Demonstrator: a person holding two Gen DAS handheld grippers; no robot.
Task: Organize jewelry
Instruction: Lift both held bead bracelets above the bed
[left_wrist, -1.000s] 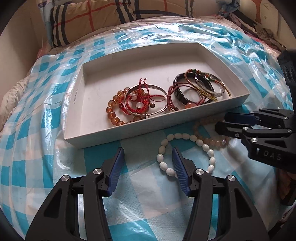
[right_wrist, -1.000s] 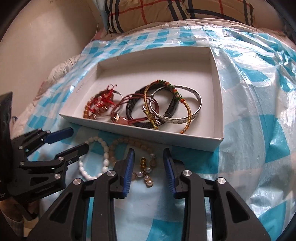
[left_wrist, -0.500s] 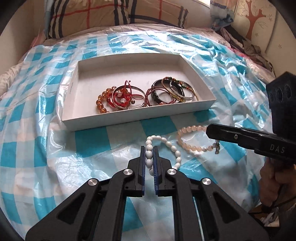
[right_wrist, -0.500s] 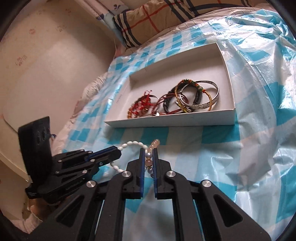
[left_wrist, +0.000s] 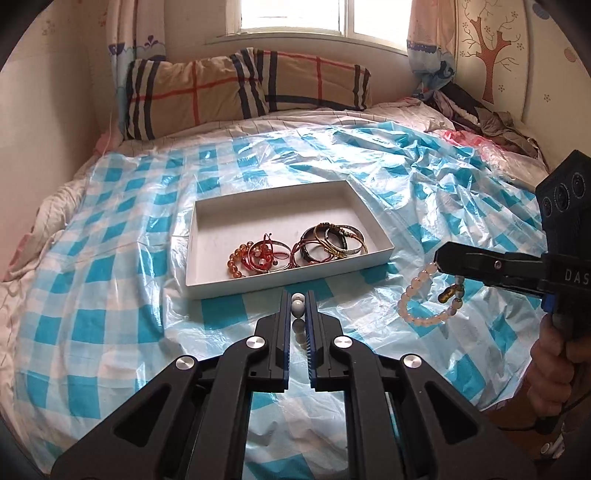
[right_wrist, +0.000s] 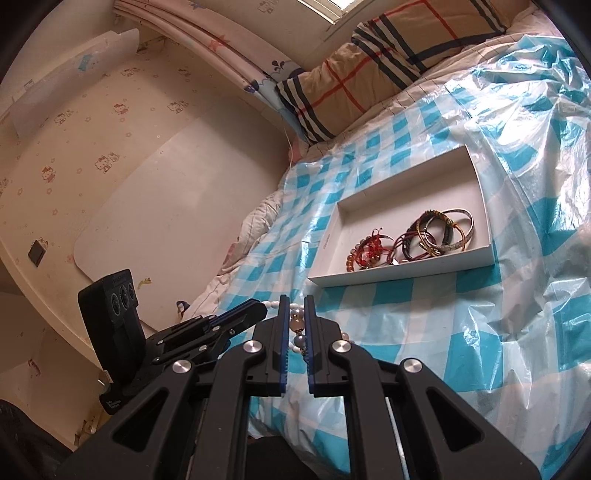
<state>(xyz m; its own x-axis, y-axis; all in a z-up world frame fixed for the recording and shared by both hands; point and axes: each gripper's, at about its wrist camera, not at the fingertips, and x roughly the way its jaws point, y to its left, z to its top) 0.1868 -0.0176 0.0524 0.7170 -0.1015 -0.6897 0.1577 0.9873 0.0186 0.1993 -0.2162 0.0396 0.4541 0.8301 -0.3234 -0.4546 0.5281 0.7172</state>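
A white shallow box (left_wrist: 207, 254) (right_wrist: 476, 177) lies on the blue-checked plastic sheet and holds several bracelets (left_wrist: 299, 249) (right_wrist: 410, 238) along its near side. My left gripper (left_wrist: 297, 301) is shut on a white bead bracelet (left_wrist: 297, 308) and holds it up in front of the box. My right gripper (right_wrist: 296, 304) is shut on a pink bead bracelet (right_wrist: 297, 325), which hangs from its tips in the left wrist view (left_wrist: 417, 291), to the right of the box. The left gripper also shows in the right wrist view (right_wrist: 243, 314).
A plaid pillow (left_wrist: 236, 85) lies at the head of the bed under a window. Clothes (left_wrist: 476, 114) are piled at the far right. A wall (right_wrist: 110, 166) runs along the bed's left side. The plastic sheet (left_wrist: 424, 177) is wrinkled on the right.
Both grippers closed on their bracelets on the sheet, then lifted them up and back from the box. The box now looks smaller and farther away.
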